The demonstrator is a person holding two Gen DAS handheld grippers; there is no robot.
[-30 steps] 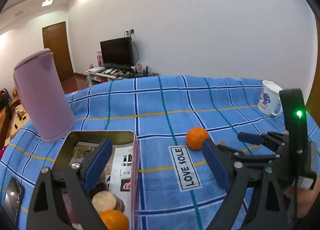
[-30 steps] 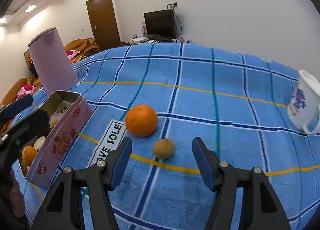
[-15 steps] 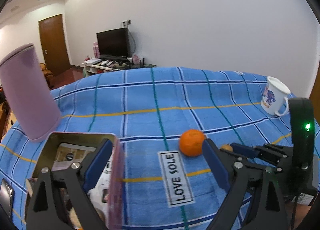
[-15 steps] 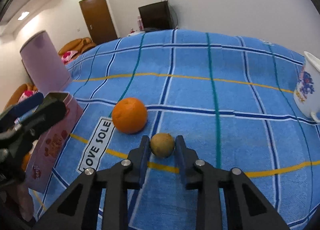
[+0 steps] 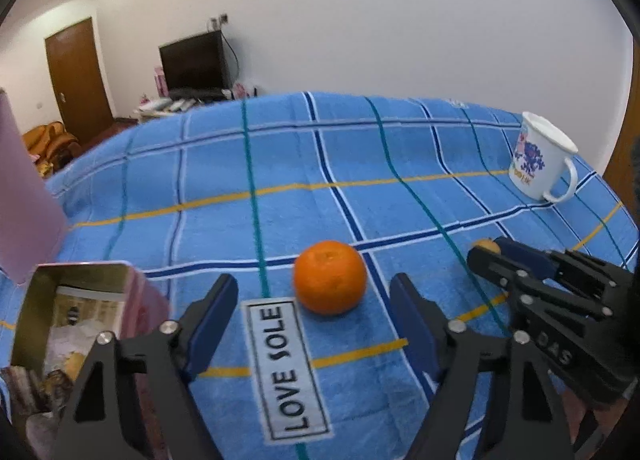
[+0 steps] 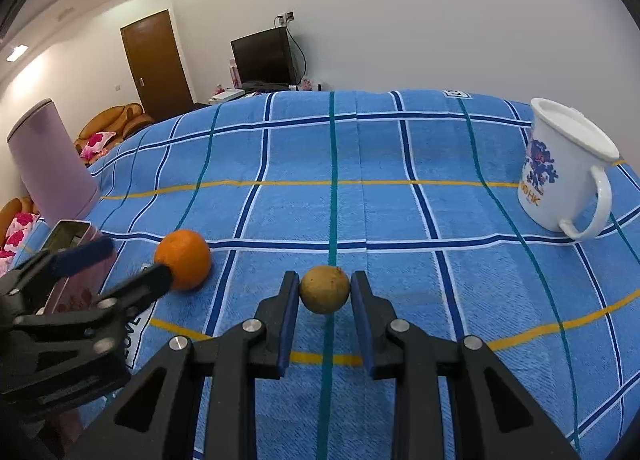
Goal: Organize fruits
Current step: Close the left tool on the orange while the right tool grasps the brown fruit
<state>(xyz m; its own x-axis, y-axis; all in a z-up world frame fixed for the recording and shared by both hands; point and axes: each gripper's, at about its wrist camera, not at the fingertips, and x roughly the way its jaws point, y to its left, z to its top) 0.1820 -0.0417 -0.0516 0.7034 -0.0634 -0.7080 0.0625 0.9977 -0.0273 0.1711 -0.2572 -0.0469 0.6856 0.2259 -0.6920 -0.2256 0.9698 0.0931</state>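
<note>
An orange (image 5: pixel 330 277) lies on the blue checked cloth, just beyond my open left gripper (image 5: pixel 316 316) and between its fingertips' line. It also shows in the right wrist view (image 6: pixel 185 259). My right gripper (image 6: pixel 325 290) is shut on a small yellow-brown fruit (image 6: pixel 324 289), held low over the cloth. In the left wrist view the right gripper (image 5: pixel 486 254) shows at right with the small fruit (image 5: pixel 487 245) at its tip. A pink tin box (image 5: pixel 48 324) with snacks and fruit inside stands open at the left.
A white mug (image 6: pixel 564 172) with a blue print stands at the far right. A tall lilac container (image 6: pixel 52 164) stands at the far left behind the tin. A "LOVE SOLE" label (image 5: pixel 286 368) is sewn on the cloth. A TV and a door are behind.
My right gripper closed on the small fruit and lifted it slightly. My left gripper swung right from over the tin toward the orange, staying open.
</note>
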